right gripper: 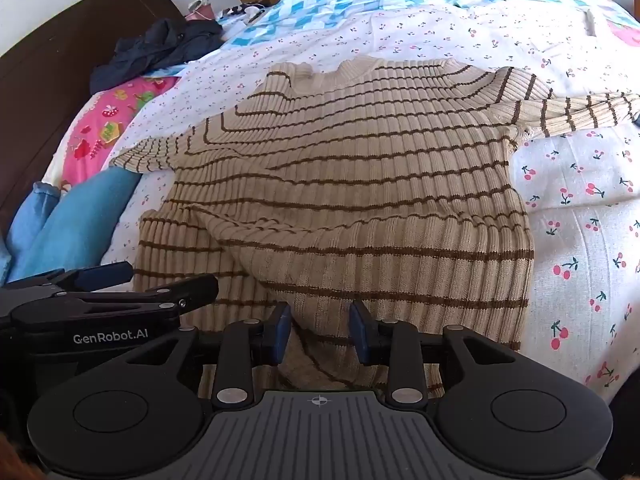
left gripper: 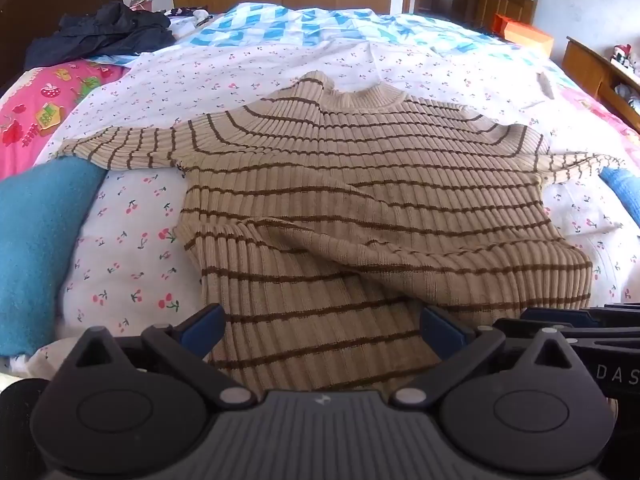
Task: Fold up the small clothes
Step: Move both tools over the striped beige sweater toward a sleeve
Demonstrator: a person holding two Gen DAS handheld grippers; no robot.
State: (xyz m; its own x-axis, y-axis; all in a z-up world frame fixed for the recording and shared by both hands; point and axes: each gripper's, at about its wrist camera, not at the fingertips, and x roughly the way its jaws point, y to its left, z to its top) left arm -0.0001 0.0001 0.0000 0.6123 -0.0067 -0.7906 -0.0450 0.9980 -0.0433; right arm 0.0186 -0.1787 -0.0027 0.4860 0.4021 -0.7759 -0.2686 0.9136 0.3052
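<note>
A beige ribbed sweater with thin brown stripes [left gripper: 360,208] lies spread on the bed, collar at the far side and both sleeves out to the sides. A loose ridge of fabric crosses its lower half. My left gripper [left gripper: 322,332] is open wide over the near hem, its blue pads [left gripper: 202,328] apart and pressing nothing. My right gripper [right gripper: 320,332] is at the same hem [right gripper: 316,360], further right, its jaws half closed. A bunch of sweater fabric fills the gap and touches both pads [right gripper: 282,332]. Each gripper shows at the edge of the other's view.
The bed carries a white cherry-print sheet [left gripper: 132,240], with a blue-and-white quilt [left gripper: 280,28] behind it. Turquoise cloth [left gripper: 36,240] lies at the left, near a pink pillow [left gripper: 40,112] and dark clothes [left gripper: 100,36]. A dark headboard [right gripper: 60,60] stands left; wooden furniture [left gripper: 596,68] stands right.
</note>
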